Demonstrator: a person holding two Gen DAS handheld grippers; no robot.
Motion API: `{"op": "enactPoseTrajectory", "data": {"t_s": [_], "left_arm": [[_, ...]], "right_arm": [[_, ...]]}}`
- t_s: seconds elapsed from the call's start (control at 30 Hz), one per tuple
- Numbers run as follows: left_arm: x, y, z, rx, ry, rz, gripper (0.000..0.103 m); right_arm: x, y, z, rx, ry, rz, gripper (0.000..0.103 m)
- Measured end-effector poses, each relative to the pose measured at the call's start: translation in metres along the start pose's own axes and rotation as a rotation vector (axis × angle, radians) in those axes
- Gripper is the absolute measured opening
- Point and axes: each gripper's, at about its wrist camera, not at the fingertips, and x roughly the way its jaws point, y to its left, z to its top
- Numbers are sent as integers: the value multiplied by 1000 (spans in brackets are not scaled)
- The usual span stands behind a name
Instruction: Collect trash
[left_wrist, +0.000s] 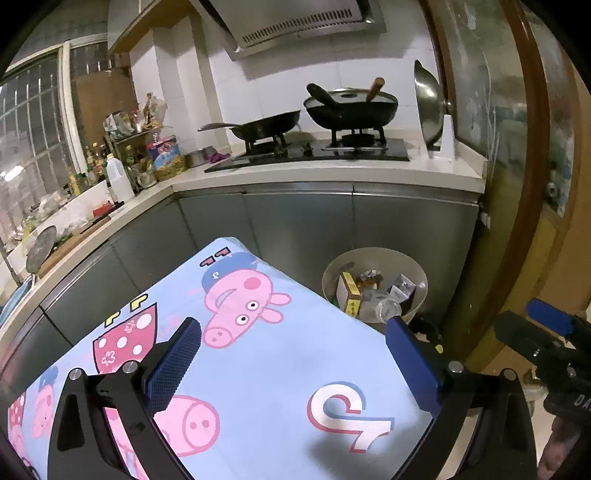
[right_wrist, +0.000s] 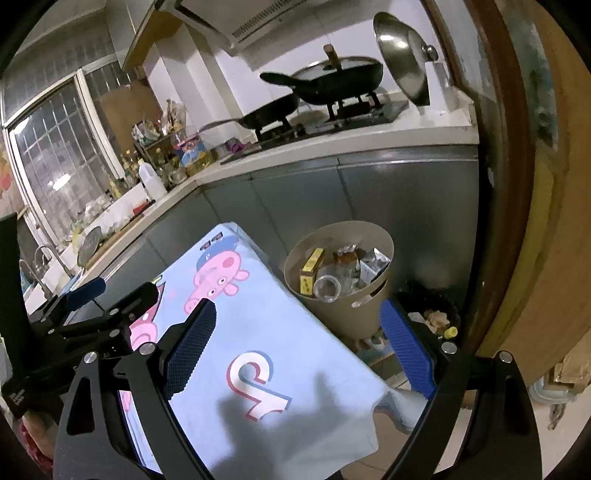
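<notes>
Hiding the table beneath, a cartoon-pig cloth (left_wrist: 258, 354) lay bare, trash sat in the beige bin (right_wrist: 373, 306) beside grey cabinets (left_wrist: 303, 221), left gripper (left_wrist: 295, 354) and right gripper (right_wrist: 299, 343) spread wide, empty, second bin's contents (right_wrist: 436, 317) indistinct.

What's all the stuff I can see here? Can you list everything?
Cloth: one, pale blue with pink cartoon pigs, covering the table in front.
Bin: one, beige, on the floor beside the table, holding trash.
Yellow box: one, inside the bin.
Clear bottle: one, inside the bin.
Pans: two, black, on the hob.
Lid: one, steel, propped upright right of the hob.
White jug: one, on the counter.
Left gripper: blue jaws open, empty.
Right gripper: blue jaws open, empty.
</notes>
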Motion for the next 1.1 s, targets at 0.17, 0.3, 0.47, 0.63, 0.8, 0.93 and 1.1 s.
{"op": "enactPoseTrajectory", "data": {"t_s": [0.17, 0.3, 0.47, 0.63, 0.8, 0.93, 1.1], "left_arm": [[-8, 2, 1, -11, -25, 5, 99], [-18, 5, -1, -20, -62, 19, 99], [-27, 12, -2, -45, -94, 30, 99], [-31, 21, -2, -73, -107, 35, 99], [-35, 24, -4, -79, -113, 35, 99], [-36, 25, -4, -77, -115, 35, 99], [-42, 28, -5, -87, -128, 36, 99]], "right_arm": [[-14, 6, -5, 3, -82, 8, 89], [-31, 15, -12, -17, -191, -9, 89], [-47, 30, -19, -73, -287, -23, 89], [-49, 35, -18, -83, -288, -14, 89], [-46, 35, -16, -82, -273, -7, 89], [-46, 36, -16, -82, -269, -7, 89], [-49, 39, -16, -91, -278, -4, 89]]}}
